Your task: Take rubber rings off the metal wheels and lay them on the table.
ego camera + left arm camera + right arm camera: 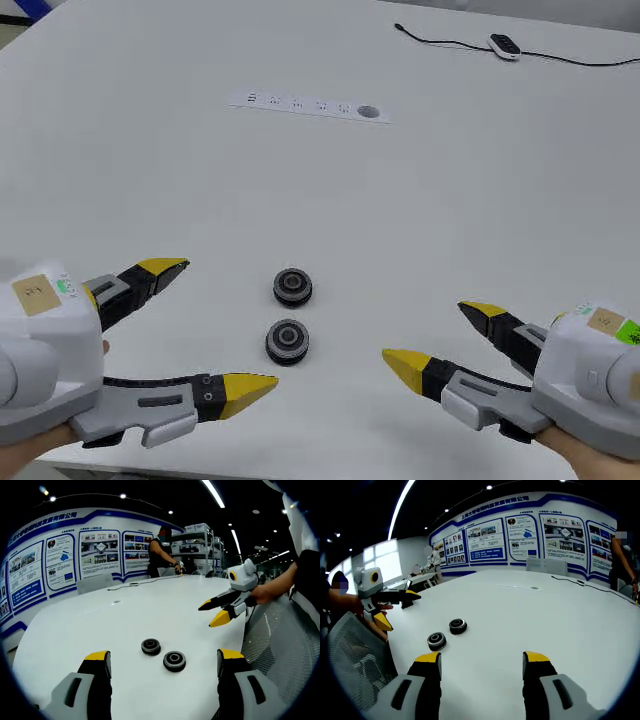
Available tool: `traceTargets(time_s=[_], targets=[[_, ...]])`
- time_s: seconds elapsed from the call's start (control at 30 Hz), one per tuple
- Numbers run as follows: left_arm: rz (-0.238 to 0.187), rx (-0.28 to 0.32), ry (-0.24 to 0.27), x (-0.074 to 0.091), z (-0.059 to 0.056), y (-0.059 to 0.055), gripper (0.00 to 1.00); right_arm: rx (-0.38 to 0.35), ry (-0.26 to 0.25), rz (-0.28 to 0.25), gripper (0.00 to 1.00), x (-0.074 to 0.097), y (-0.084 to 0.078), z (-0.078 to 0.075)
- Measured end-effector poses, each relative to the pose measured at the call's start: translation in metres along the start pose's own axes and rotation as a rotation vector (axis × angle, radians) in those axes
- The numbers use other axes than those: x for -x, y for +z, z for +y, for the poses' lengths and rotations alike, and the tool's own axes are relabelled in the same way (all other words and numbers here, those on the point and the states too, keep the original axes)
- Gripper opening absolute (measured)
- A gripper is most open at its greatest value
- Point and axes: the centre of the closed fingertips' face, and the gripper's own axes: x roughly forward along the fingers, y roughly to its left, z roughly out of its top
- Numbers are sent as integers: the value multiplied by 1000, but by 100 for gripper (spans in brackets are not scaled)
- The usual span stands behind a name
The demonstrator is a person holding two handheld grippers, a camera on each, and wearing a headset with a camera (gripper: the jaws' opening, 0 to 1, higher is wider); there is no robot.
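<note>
Two small metal wheels with black rubber rings lie flat on the white table, the farther wheel point(292, 287) point(151, 646) point(458, 626) just beyond the nearer wheel point(287, 341) point(174, 661) point(436, 641). My left gripper point(215, 325) point(162, 662) point(394, 609) is open, left of the wheels, with nothing between its yellow-tipped jaws. My right gripper point(445, 335) point(481, 664) point(215, 611) is open too, right of the wheels, also holding nothing. Neither touches a wheel.
A flat white power strip point(308, 105) lies at mid-table. A black cable with a small controller point(504, 45) runs across the far right. A mesh chair back point(277, 645) stands at the table's near edge. A person point(161, 555) stands at the far end.
</note>
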Motion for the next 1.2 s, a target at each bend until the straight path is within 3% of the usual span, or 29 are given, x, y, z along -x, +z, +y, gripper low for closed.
traceTargets(time_s=[0.6, 0.8, 1.2], targets=[[78, -78, -39, -22, -1, -11, 81, -11, 19, 16, 66, -3, -4, 2], [103, -105, -61, -33, -2, -16, 74, -17, 30, 16, 65, -3, -4, 5], [140, -104, -84, -46, -3, -29, 60, -39, 37, 11, 61, -3, -3, 5]])
